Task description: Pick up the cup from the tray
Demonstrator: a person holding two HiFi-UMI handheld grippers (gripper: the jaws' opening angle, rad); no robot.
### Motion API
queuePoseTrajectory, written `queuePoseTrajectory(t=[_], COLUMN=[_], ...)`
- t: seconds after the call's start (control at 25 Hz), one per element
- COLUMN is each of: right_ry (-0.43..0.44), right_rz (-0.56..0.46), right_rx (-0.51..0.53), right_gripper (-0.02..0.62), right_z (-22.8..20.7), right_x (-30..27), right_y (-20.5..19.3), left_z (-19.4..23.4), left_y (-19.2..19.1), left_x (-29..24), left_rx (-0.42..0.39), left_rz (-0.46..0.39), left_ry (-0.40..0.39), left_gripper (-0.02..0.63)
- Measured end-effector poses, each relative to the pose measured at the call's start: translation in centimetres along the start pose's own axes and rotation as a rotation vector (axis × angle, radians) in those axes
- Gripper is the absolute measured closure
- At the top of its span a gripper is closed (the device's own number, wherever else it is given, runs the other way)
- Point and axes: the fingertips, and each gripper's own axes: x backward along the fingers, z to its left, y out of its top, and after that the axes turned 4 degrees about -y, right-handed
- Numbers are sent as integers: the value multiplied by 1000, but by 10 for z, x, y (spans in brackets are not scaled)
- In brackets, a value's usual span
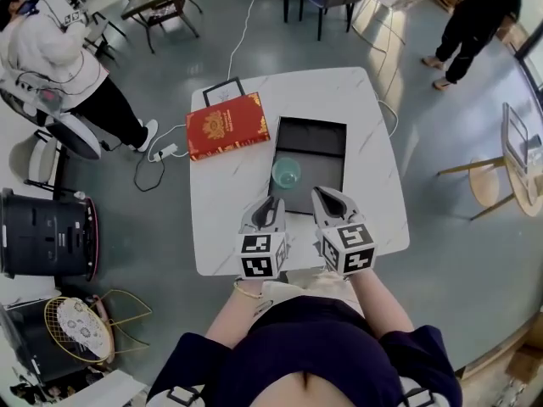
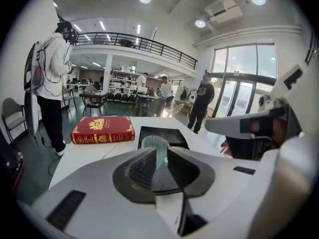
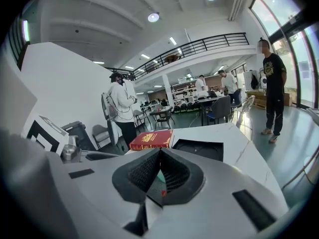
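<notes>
A clear, teal-tinted cup (image 1: 286,173) stands upright at the near end of a shallow black tray (image 1: 327,134) on the white marble table. My left gripper (image 1: 273,203) hovers just short of the cup at the tray's near-left corner. In the left gripper view its jaws stand a narrow gap apart with nothing between them, and the cup (image 2: 155,143) shows just beyond the tips (image 2: 161,151), in the tray (image 2: 172,133). My right gripper (image 1: 324,195) is beside it over the tray's near edge, its jaws (image 3: 159,152) closed tip to tip and empty.
A red book (image 1: 227,125) lies left of the tray, with a small black frame (image 1: 222,90) behind it. The table's near edge (image 1: 297,265) is under my hands. People stand at the far left (image 1: 51,49) and far right (image 1: 475,15); chairs and cables surround the table.
</notes>
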Motion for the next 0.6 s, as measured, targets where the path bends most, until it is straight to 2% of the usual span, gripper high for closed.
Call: queuePoseTrajectory(t=[0.12, 0.44, 0.6], right_ry=[9, 5, -1], right_rz=[16, 49, 61], right_rx=[-17, -69, -92], right_gripper=[587, 588, 588], right_z=[-5, -20, -29], right_x=[-9, -29, -36], right_y=[-4, -20, -26], left_z=[6, 23, 29], left_y=[-9, -48, -54], left_x=[-20, -75, -98], left_rx=[-8, -57, -83], left_rz=[43, 195, 230], left_ry=[9, 47, 68], left_gripper=[466, 316, 272])
